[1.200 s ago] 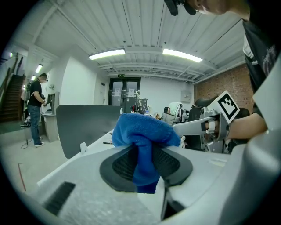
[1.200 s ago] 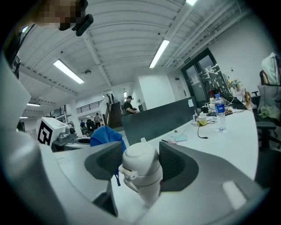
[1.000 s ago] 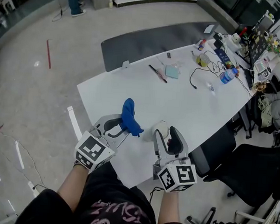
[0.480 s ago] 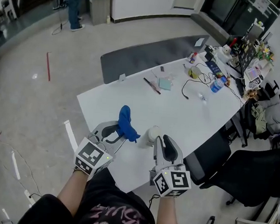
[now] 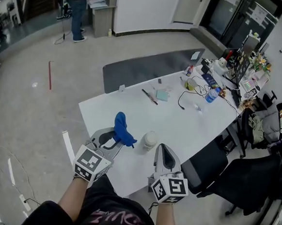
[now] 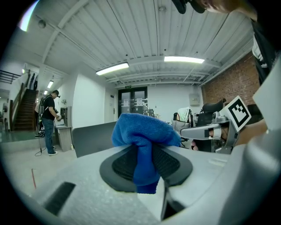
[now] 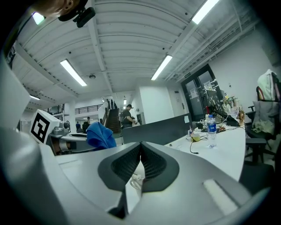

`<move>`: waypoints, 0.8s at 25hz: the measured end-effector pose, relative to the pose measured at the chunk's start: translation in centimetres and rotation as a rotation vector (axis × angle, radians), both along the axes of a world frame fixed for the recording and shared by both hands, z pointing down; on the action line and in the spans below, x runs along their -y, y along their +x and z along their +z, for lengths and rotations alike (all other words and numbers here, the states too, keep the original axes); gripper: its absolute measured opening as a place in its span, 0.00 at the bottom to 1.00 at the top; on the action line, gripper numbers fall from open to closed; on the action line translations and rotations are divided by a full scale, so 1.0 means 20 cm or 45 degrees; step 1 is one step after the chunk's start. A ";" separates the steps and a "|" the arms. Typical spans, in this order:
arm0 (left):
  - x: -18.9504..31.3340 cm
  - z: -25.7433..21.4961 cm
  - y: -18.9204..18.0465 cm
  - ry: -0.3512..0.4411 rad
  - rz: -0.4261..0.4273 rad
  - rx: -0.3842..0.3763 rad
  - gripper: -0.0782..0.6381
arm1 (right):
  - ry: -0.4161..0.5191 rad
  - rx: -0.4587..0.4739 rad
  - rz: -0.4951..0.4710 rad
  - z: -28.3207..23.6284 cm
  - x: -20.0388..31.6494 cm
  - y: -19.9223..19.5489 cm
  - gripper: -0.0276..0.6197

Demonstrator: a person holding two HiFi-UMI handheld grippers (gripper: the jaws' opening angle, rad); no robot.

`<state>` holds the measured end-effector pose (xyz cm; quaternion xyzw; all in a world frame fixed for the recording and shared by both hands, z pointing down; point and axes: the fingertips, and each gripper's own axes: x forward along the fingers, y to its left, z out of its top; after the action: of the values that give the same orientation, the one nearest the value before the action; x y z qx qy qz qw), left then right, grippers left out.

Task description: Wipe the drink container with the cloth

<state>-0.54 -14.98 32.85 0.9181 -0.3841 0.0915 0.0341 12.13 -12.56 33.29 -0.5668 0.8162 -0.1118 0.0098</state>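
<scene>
Pinching cloth [image 6: 142, 136]: left gripper [image 6: 145, 163] | right gripper [image 7: 141, 160]: just closed, empty | bottle [image 5: 211, 94] label: unreadable

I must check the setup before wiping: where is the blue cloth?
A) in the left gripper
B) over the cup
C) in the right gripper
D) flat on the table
A: the left gripper is shut on the cloth; the right gripper has just closed on nothing, and the cup stands bare.

No writing, label or number is legible anywhere here
</scene>
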 end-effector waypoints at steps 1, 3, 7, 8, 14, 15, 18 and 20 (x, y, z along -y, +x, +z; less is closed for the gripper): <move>-0.01 -0.01 -0.01 0.006 -0.012 -0.002 0.25 | 0.008 0.002 -0.001 -0.02 -0.01 0.00 0.04; -0.04 -0.04 -0.02 0.022 -0.031 -0.006 0.25 | 0.018 -0.003 -0.010 -0.03 -0.04 0.00 0.04; -0.07 -0.09 -0.04 0.049 -0.071 -0.020 0.25 | 0.025 -0.011 -0.027 -0.05 -0.08 0.00 0.04; -0.08 -0.10 -0.05 0.054 -0.080 -0.023 0.25 | 0.025 -0.013 -0.031 -0.05 -0.09 0.00 0.04; -0.11 -0.15 -0.09 0.089 -0.115 -0.026 0.25 | 0.020 -0.024 -0.035 -0.07 -0.13 0.00 0.03; -0.12 -0.15 -0.10 0.092 -0.120 -0.026 0.25 | 0.019 -0.029 -0.035 -0.07 -0.13 0.00 0.03; -0.15 -0.15 -0.10 0.097 -0.132 -0.027 0.25 | 0.018 -0.042 -0.034 -0.06 -0.15 0.00 0.03; -0.16 -0.18 -0.11 0.106 -0.134 -0.031 0.25 | 0.026 -0.044 -0.028 -0.08 -0.17 0.01 0.03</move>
<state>-2.65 -11.72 29.34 0.8983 -0.4348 0.0622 0.0055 12.26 -9.18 31.75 -0.5595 0.8235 -0.0938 0.0002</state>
